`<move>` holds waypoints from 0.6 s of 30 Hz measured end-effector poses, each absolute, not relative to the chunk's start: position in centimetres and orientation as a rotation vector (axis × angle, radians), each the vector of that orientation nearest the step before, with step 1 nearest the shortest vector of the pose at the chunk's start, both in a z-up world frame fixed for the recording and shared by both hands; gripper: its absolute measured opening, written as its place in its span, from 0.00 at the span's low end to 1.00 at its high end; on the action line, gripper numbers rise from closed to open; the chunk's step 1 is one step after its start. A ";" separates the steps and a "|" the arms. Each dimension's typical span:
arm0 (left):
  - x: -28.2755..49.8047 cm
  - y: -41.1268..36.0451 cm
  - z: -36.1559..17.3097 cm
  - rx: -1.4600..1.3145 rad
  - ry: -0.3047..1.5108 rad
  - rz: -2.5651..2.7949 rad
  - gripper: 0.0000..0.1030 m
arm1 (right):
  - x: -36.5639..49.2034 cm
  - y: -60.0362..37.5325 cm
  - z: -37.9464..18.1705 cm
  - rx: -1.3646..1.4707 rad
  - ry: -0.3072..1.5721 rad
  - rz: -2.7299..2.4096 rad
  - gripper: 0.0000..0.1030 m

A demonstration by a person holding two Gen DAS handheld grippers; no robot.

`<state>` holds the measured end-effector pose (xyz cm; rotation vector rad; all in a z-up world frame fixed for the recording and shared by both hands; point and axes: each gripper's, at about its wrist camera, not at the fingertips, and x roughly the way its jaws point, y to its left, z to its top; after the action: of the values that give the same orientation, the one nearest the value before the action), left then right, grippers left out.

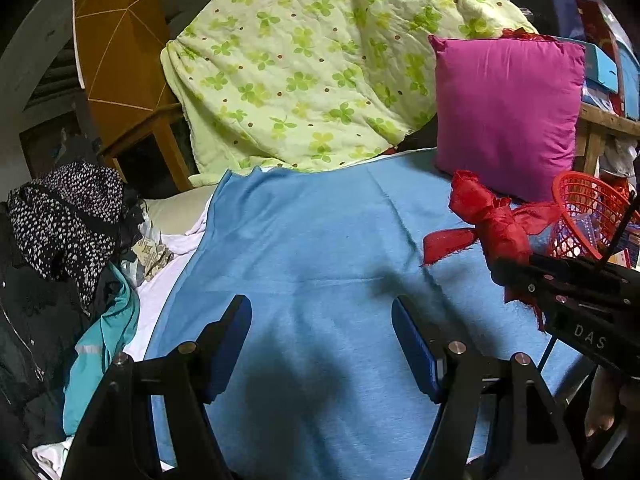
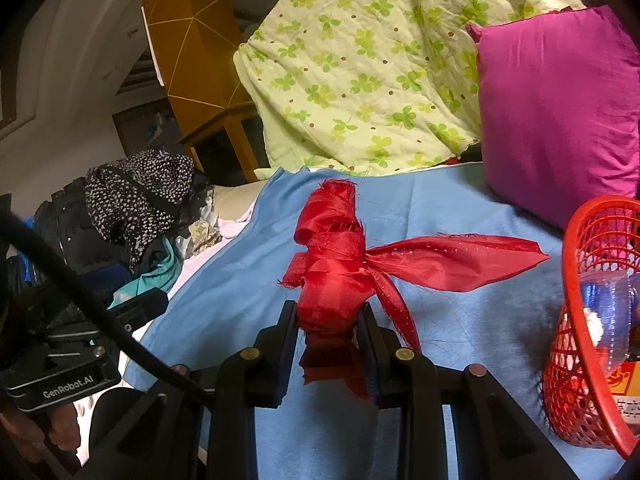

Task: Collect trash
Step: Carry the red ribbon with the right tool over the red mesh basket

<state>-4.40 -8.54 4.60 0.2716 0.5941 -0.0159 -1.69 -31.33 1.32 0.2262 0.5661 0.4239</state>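
The right gripper has its jaws clamped on the red ribbon, held above the bed's right edge beside the part-filled basket, not yet dropped in; the left gripper gapes wide, empty.

We see red ribbon bundle: shiny satin cloth, frayed edges. Blue blanket: matt, soft. Basket: glossy red plastic mesh.

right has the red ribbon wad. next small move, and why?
Probably swing the right gripper rightward to the red basket and release. Its jaws are shut on the red ribbon bundle, lifted off the blue blanket; the basket already holds trash. Left gripper is open, idle.
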 end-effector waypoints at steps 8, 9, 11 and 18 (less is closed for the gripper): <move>-4.8 -10.1 5.1 0.290 0.588 -0.051 0.71 | -2.6 -33.0 2.5 0.266 0.534 0.409 0.30; -4.8 -10.3 5.1 0.291 0.586 -0.055 0.71 | -2.7 -33.1 2.6 0.268 0.531 0.407 0.30; -4.9 -10.7 5.2 0.296 0.583 -0.061 0.71 | -3.2 -33.4 2.9 0.270 0.524 0.405 0.30; -5.1 -12.1 5.5 0.315 0.580 -0.087 0.71 | -4.3 -34.6 3.5 0.265 0.514 0.381 0.30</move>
<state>-5.15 -12.11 5.46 0.3153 0.5800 -0.0875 -4.32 -34.62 3.50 0.2653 0.5137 0.3813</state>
